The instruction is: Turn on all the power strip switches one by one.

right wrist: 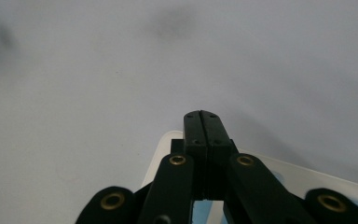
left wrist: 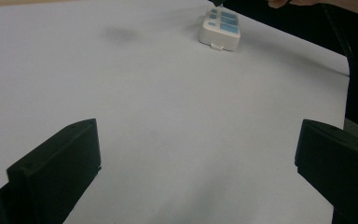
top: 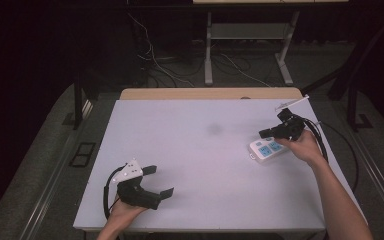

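A white power strip [top: 266, 149] with blue sockets lies on the right half of the white table [top: 195, 165]. My right gripper [top: 263, 133] hovers just over its far end, jaws pressed together with nothing between them. In the right gripper view those shut jaws [right wrist: 202, 122] cover the strip's white edge [right wrist: 168, 142]. My left gripper [top: 160, 181] rests near the front left of the table, jaws spread wide and empty. From the left gripper view the strip [left wrist: 220, 31] lies far off at the top, beyond my open fingers [left wrist: 56, 168].
A wooden strip [top: 210, 93] runs along the table's far edge. Behind it stand a metal stand [top: 208, 50] and loose cables on the floor. The right gripper's cable [top: 322, 140] loops near the table's right edge. A faint dark smudge [top: 214, 129] marks the tabletop.
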A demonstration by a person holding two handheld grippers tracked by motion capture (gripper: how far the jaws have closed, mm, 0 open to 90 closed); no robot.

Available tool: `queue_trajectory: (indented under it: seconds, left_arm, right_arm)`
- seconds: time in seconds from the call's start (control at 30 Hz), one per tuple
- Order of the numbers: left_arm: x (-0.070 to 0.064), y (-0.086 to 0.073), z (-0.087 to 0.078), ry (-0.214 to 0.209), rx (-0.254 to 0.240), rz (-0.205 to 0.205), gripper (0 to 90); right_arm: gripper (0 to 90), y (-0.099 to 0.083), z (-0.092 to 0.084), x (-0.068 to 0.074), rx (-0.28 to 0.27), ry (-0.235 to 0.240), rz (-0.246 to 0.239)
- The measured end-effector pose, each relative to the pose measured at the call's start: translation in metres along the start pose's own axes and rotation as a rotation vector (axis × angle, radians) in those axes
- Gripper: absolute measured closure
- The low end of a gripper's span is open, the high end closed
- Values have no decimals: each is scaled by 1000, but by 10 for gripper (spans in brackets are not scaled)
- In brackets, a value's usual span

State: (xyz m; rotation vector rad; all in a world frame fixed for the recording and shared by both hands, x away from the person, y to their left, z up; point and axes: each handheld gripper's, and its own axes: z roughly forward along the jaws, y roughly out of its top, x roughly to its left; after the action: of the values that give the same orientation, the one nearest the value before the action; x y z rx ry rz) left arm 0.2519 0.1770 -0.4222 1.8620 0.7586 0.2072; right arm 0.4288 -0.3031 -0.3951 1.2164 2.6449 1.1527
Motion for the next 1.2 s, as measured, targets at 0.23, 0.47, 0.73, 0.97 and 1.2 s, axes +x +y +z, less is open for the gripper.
queue_trajectory:
  seconds: [0.23,0.47,0.73,0.97,1.2]
  left_arm:
    - [0,0,0,1,0,-3,0]
    - [0,0,0,3,-1,-5,0]
    - [1,-1,-2,9,-2,-5,0]
    - [1,-1,-2,12,-1,-5,0]
    - [1,0,-2,13,1,-5,0]
  right_arm:
    - [900,-1,-13,-7,-23,-19,13]
    - [900,-2,-22,-12,-26,-38,19]
    - [900,-2,-24,-19,-19,-53,29]
    - [900,-5,-20,-24,4,-60,31]
    - [900,-7,-16,-26,20,-59,30]
